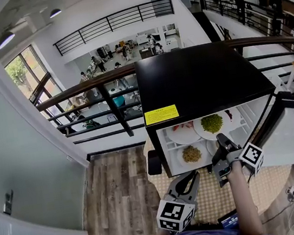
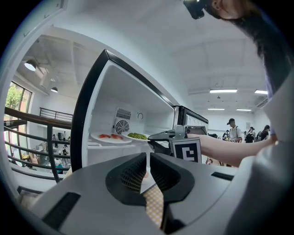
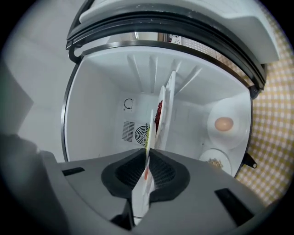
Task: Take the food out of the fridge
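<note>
Right claw is clamped on the rim of the plate of green food, which sits in the upper part of the open fridge, beside a plate of red food. My left claw hangs in front of the fridge, jaws together (nothing between them). Lower inside I see a plate of yellowish food.

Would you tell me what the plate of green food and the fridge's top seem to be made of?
The plate of green food looks like glazed ceramic or melamine: smooth, white, thin-rimmed. The fridge top looks like painted metal or plastic: smooth black with a soft sheen.
</note>
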`<state>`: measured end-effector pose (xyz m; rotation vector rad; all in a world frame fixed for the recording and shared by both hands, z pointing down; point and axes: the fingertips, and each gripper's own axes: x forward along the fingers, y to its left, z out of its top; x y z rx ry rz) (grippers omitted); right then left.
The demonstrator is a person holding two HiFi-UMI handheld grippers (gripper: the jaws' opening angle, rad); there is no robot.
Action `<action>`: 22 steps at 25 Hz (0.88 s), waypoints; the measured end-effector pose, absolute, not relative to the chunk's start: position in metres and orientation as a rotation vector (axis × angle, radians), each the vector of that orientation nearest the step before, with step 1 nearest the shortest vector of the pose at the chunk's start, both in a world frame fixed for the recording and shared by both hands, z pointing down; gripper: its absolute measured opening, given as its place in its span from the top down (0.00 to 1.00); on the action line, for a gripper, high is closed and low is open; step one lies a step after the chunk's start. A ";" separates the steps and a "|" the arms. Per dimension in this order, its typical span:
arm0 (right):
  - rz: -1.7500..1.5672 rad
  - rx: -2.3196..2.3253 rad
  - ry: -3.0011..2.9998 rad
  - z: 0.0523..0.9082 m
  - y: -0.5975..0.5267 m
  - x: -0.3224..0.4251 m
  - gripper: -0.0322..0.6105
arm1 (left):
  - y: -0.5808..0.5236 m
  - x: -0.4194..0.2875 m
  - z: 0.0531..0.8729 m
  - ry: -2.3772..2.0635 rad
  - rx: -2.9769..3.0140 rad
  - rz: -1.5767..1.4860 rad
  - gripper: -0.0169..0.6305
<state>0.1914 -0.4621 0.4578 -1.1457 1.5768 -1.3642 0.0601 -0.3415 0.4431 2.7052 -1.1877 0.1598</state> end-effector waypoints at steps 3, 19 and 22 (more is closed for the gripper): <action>-1.377 -1.146 1.595 0.458 -0.454 0.190 0.90 | -0.339 0.058 0.442 -1.181 2.706 0.154 0.94; -1.406 -1.127 1.607 0.463 -0.392 0.180 0.91 | -0.323 0.047 0.440 -1.122 2.723 0.129 0.94; -1.422 -1.117 1.593 0.468 -0.377 0.175 0.91 | -0.317 0.043 0.442 -1.097 2.725 0.132 0.94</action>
